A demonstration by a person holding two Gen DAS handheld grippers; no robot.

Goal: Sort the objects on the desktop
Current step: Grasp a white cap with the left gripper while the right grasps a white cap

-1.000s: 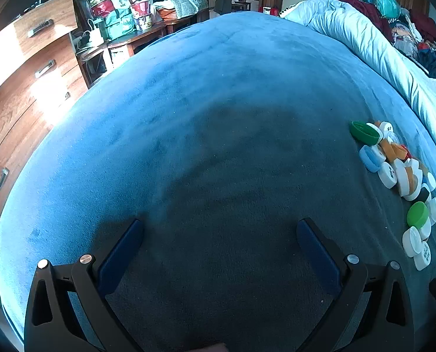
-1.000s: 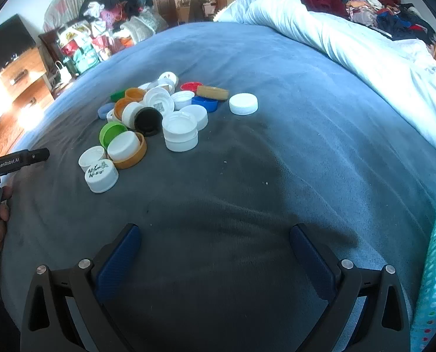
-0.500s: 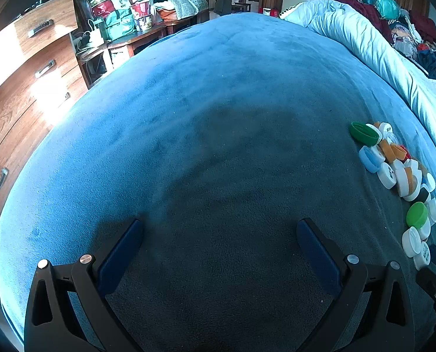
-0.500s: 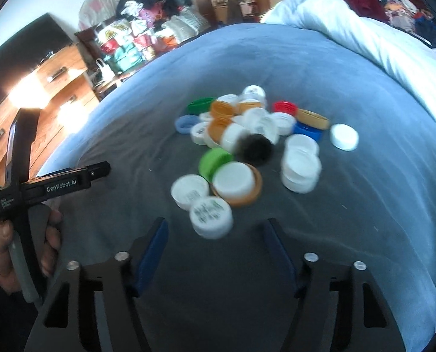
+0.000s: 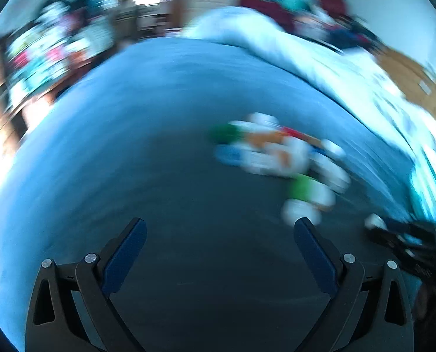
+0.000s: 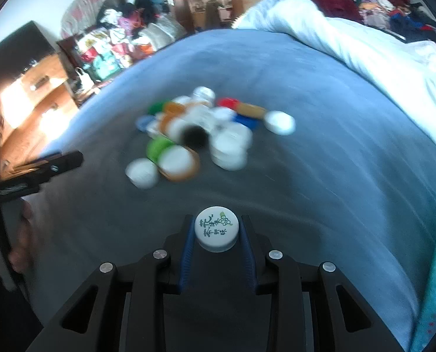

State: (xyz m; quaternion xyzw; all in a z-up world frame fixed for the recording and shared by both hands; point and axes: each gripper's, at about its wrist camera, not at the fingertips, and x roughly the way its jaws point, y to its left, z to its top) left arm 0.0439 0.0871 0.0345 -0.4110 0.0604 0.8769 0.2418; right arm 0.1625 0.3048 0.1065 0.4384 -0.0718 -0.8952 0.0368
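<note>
Right gripper (image 6: 217, 228) jaws clamp a printed white cap (image 6: 216, 228) above the bed (image 6: 320, 161); left gripper (image 5: 219, 228) jaws gape empty.

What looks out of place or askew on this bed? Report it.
Nothing looks damaged or spilled. The plastic bottle caps lie in a loose heap on the blue-grey blanket, some overlapping. The right gripper is shut on a white printed cap.

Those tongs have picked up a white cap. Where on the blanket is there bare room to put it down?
The blue blanket lies bare between the heap of caps and the pale duvet, and also between the heap and the right tongs gripping the printed white cap. It is crowded at the heap, and the left tongs reach in beside it.
</note>
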